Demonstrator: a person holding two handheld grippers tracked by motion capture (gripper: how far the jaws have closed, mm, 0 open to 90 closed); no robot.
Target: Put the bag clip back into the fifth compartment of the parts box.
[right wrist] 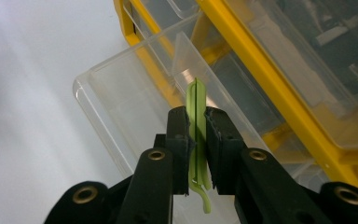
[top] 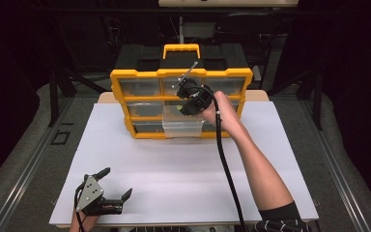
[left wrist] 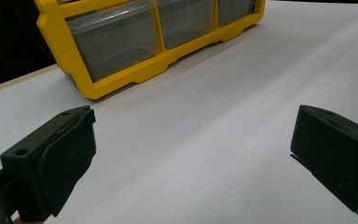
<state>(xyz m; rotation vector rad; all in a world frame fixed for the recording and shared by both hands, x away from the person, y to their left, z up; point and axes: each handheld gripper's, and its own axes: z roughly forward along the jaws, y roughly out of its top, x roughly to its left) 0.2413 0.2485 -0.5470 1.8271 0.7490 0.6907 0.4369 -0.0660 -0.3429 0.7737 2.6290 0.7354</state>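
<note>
- A thin pale-green piece (right wrist: 196, 122) is clamped edge-on between the jaws of the right gripper (right wrist: 196, 140); what kind of part it is cannot be told, since only its narrow edge is presented.
- The piece is held upright, probably so that its slim edge can be slipped down into a bin without catching on a wall.
- The right gripper (top: 189, 101) is held over the pulled-out clear drawer (top: 183, 126) of the yellow organizer (top: 140, 75), so the step in hand is judged to be the dropping of the piece into that drawer.
- In the right gripper view, the green piece is seen just above the open drawer (right wrist: 121, 107), near its inner divider (right wrist: 186, 58), not yet inside.
- The drawer is left drawn out from the middle of the bottom row, presumably to give access from above.
- The left gripper (top: 115, 184) is rested near the front left corner of the white table (top: 145, 164), well apart from the organizer; its jaws stand wide apart with nothing between them.
- From the left gripper view, the organizer (left wrist: 121, 79) is seen far across the bare tabletop (left wrist: 223, 121).
- The divider and the drawer's thin walls could be struck on the way down.
- The frame overhanging the drawer's rear could crowd the gripper.
- The right gripper's cable (top: 227, 164) trails across the table, clear of the drawer.
</note>
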